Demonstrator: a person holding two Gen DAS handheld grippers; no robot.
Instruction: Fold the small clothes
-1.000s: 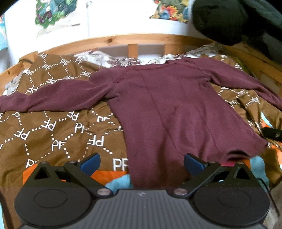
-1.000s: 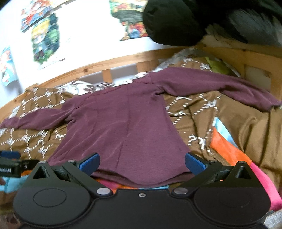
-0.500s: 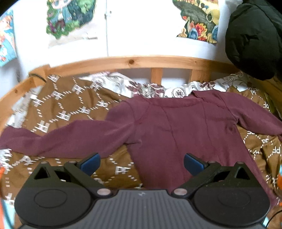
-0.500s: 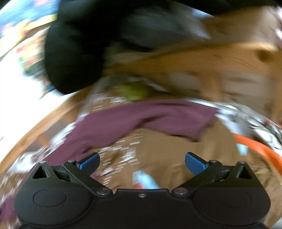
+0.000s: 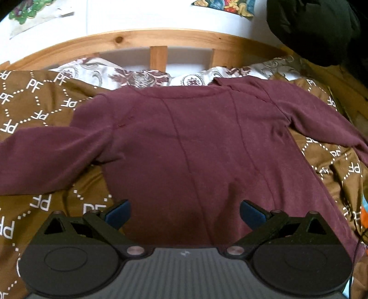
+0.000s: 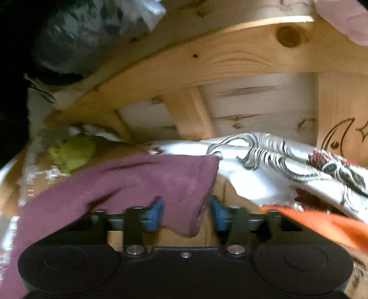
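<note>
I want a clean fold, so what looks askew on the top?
Little stands out. The maroon top lies flat on the brown blanket; only its cuff, between the right gripper's fingers, looks bunched.

Legible text is confined to one item. The brown blanket [image 5: 43, 110] carries the white letters "PF", repeated inside a lattice of dotted white diamonds; the monogram appears on both sides of the bed, at several angles (some copies upside down or sideways). The wooden bed frame [image 6: 340, 138] bears burnt-in line drawings, a crescent moon and a star, without lettering. The wall posters [image 5: 220, 7] show pictures only; no wording readable.
</note>
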